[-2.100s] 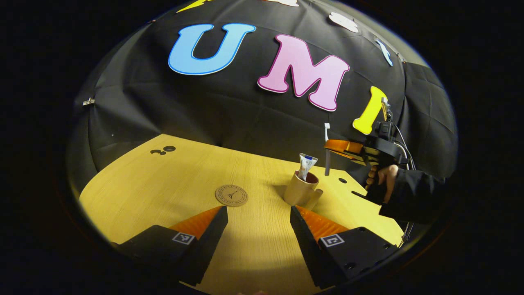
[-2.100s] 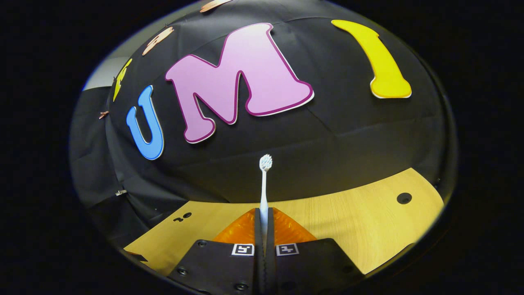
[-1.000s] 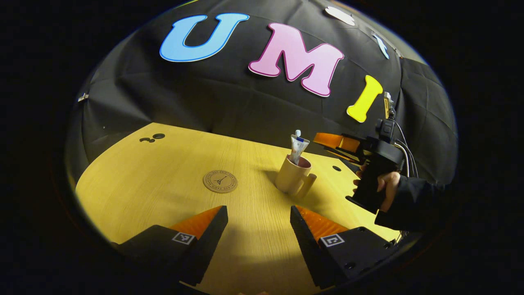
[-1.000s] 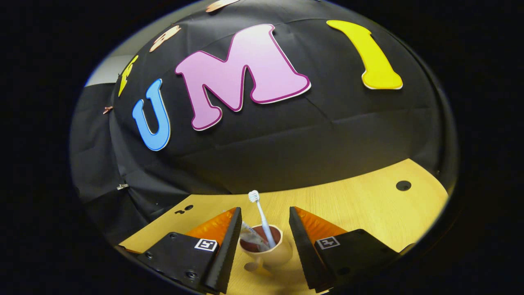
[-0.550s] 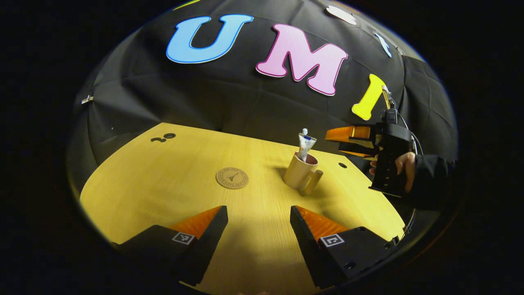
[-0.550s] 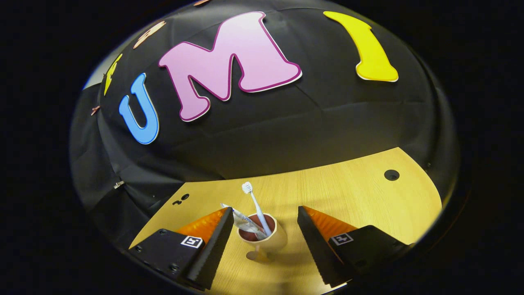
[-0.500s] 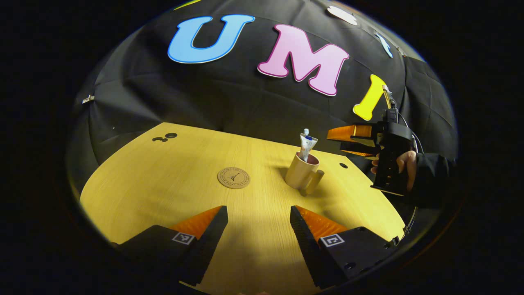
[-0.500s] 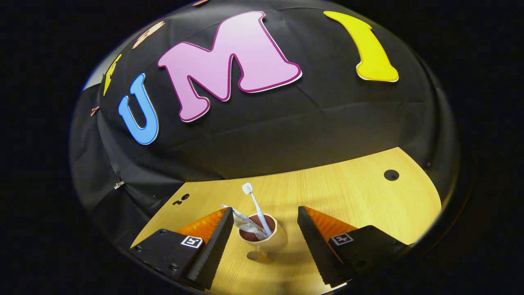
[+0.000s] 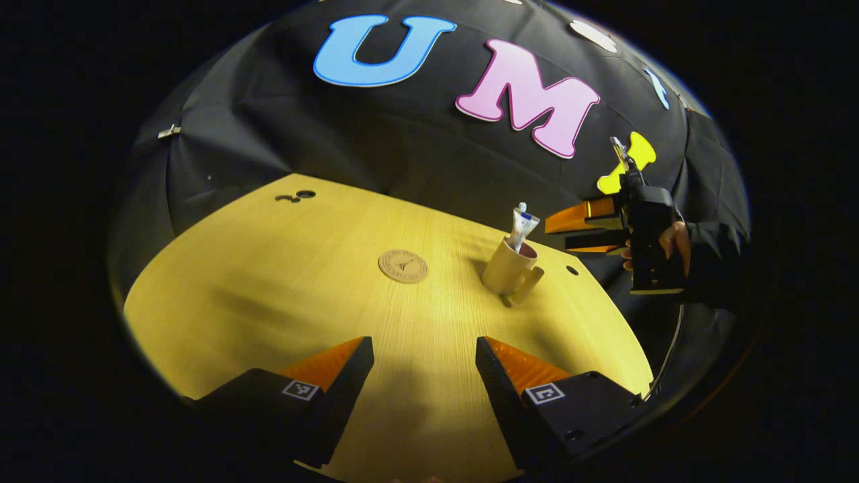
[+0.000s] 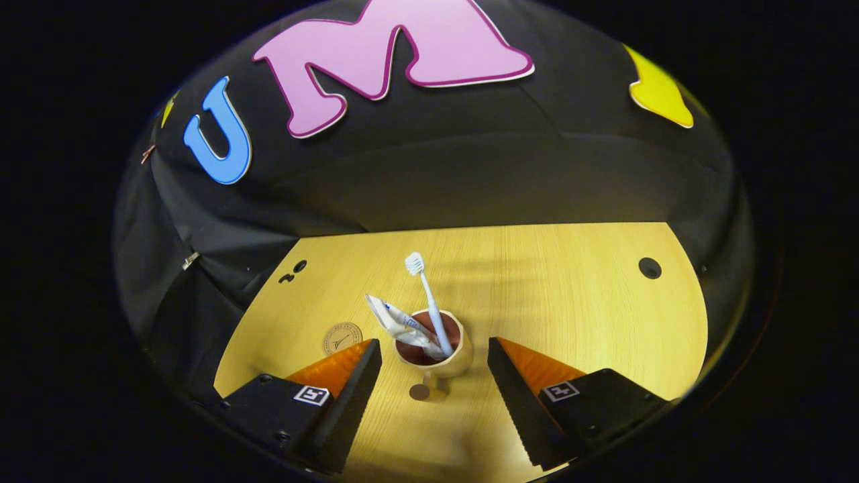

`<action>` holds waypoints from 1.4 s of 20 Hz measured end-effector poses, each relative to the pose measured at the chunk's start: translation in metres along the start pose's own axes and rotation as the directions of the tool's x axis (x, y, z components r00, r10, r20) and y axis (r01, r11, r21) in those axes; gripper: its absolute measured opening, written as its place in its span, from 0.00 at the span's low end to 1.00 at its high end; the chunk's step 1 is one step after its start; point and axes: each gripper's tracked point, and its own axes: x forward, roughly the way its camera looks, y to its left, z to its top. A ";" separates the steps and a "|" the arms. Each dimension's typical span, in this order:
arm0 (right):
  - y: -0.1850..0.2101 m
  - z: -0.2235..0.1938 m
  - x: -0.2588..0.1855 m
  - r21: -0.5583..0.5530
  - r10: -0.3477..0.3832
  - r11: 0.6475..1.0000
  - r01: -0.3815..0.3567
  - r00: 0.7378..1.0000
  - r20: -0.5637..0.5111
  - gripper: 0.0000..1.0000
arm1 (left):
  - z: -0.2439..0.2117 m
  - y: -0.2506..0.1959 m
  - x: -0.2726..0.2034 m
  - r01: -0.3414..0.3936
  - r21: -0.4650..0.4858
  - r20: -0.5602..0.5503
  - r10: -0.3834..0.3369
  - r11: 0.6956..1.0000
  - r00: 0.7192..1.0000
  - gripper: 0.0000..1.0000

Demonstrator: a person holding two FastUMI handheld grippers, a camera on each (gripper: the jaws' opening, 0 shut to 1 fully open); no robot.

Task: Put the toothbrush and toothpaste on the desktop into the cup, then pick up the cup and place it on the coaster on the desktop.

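**Brush and paste stand in the cup, coaster bare**

In the left gripper view, the left gripper (image 9: 424,352) hovers low over the wooden desktop (image 9: 268,282) with its fingers spread wide and nothing between them. Each finger carries a small square black-and-white marker, not legible as writing. Ahead sits the round coaster (image 9: 403,266); it bears a small tower-like emblem ringed by lettering too small to read. Just right of it, apart from it, stands the beige cup (image 9: 510,270), handle toward the camera, with the toothpaste (image 9: 520,228) sticking up; its printing is too small to make out. Farther right a hand (image 9: 673,239) in a dark sleeve holds the right gripper (image 9: 570,229) above the desktop, fingers apart.

In the right gripper view, the right gripper (image 10: 434,355) looks down on the cup (image 10: 451,365), which lies between its spread fingers without touching them. The toothbrush (image 10: 427,302) leans upright inside, bristles up, beside the crumpled toothpaste (image 10: 401,324). The coaster (image 10: 341,337) is partly cut off by the left finger.
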 end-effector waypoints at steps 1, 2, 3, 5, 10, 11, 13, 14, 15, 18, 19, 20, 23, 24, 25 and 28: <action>0.003 -0.003 0.003 0.001 0.007 1.000 -0.007 0.999 -0.032 0.98 | -0.002 0.000 -0.002 -0.002 -0.006 -0.003 0.002 1.000 1.000 0.95; 0.006 -0.008 0.008 0.001 0.012 1.000 -0.012 0.998 -0.065 0.98 | -0.002 -0.001 -0.001 -0.004 -0.012 -0.001 0.004 1.000 1.000 0.95; 0.008 -0.014 0.012 -0.001 0.019 1.000 -0.019 0.995 -0.099 0.98 | -0.004 -0.002 -0.001 0.000 -0.017 -0.003 0.000 1.000 1.000 0.96; 0.008 -0.032 0.024 -0.048 0.002 0.999 -0.011 0.984 -0.177 0.98 | -0.011 -0.003 -0.001 -0.001 -0.014 -0.026 0.000 1.000 1.000 0.95; 0.007 -0.069 0.048 -0.136 -0.045 0.991 0.003 0.951 -0.305 0.98 | -0.025 0.018 -0.011 -0.042 -0.004 -0.050 0.041 0.999 0.998 0.95; 0.006 -0.077 0.054 -0.143 -0.057 0.990 0.009 0.943 -0.329 0.98 | -0.030 0.023 -0.013 -0.056 0.005 -0.064 0.057 0.998 0.996 0.95; 0.006 -0.089 0.063 -0.151 -0.069 0.988 0.012 0.924 -0.375 0.97 | -0.039 0.032 -0.015 -0.083 0.029 -0.085 0.085 0.996 0.993 0.95; 0.006 -0.093 0.067 -0.156 -0.076 0.988 0.016 0.918 -0.390 0.98 | -0.043 0.035 -0.015 -0.091 0.032 -0.096 0.093 0.995 0.991 0.95; 0.007 -0.095 0.070 -0.159 -0.083 0.987 0.020 0.913 -0.399 1.00 | -0.045 0.036 -0.017 -0.093 0.030 -0.106 0.096 0.995 0.990 0.95; 0.002 -0.101 0.079 -0.167 -0.106 0.985 0.038 0.901 -0.420 0.96 | -0.051 0.041 -0.020 -0.105 0.026 -0.118 0.108 0.994 0.987 0.96; 0.000 -0.102 0.081 -0.155 -0.110 0.987 0.047 0.898 -0.426 0.97 | -0.053 0.043 -0.021 -0.111 0.023 -0.121 0.113 0.994 0.986 0.95; -0.001 -0.103 0.083 -0.140 -0.113 0.988 0.058 0.897 -0.428 0.96 | -0.056 0.045 -0.023 -0.117 0.022 -0.126 0.119 0.993 0.985 0.95; -0.007 -0.099 0.086 -0.116 -0.139 0.988 0.099 0.894 -0.425 0.89 | -0.061 0.051 -0.027 -0.133 0.024 -0.142 0.135 0.991 0.981 0.96; -0.010 -0.100 0.086 -0.122 -0.153 0.986 0.111 0.890 -0.429 0.87 | -0.063 0.052 -0.028 -0.136 0.024 -0.145 0.138 0.990 0.980 0.96; -0.012 -0.101 0.085 -0.126 -0.153 0.986 0.109 0.885 -0.439 0.81 | -0.064 0.053 -0.029 -0.138 0.024 -0.150 0.140 0.990 0.979 0.96; -0.012 -0.106 0.085 -0.110 -0.148 0.988 0.109 0.876 -0.459 0.65 | -0.066 0.053 -0.031 -0.141 0.022 -0.157 0.143 0.990 0.977 0.95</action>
